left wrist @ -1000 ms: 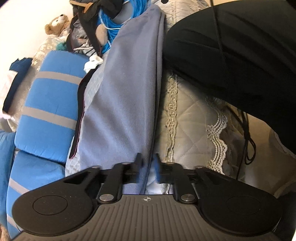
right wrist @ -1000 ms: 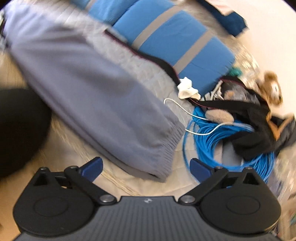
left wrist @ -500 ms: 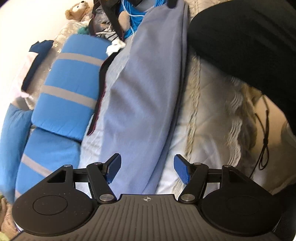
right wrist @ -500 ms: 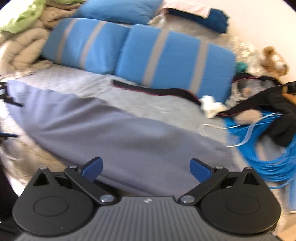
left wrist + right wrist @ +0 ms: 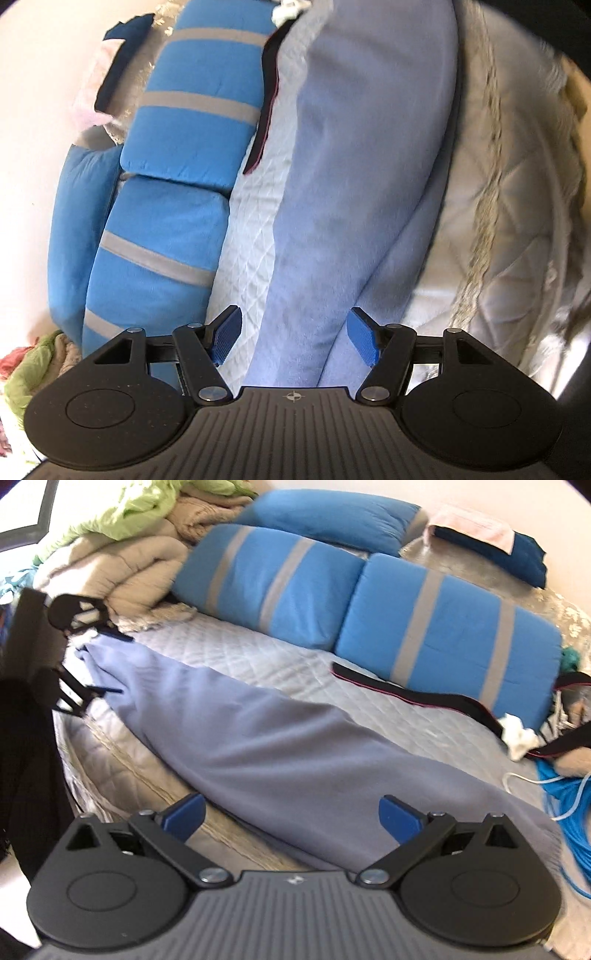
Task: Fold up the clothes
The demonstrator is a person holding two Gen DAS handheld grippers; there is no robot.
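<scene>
Quilted bed [image 5: 280,672] carries long lavender garment [image 5: 295,753], laid lengthwise beside striped blue cushions [image 5: 443,627]. Left gripper [image 5: 293,341] w/ jaws released, hovering at garment's far end from the cushions' black strap [image 5: 424,698]; right gripper [image 5: 291,814] jaws spread, prob. just above cloth.

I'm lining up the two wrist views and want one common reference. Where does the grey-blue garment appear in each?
Left wrist: the garment runs up the middle of the picture, from between the open jaws to the top edge.
Right wrist: it lies diagonally from the upper left to the lower right, behind the open jaws.
Shared landmark: the blue cushions with grey stripes, beside the garment across the quilted cover.
</scene>
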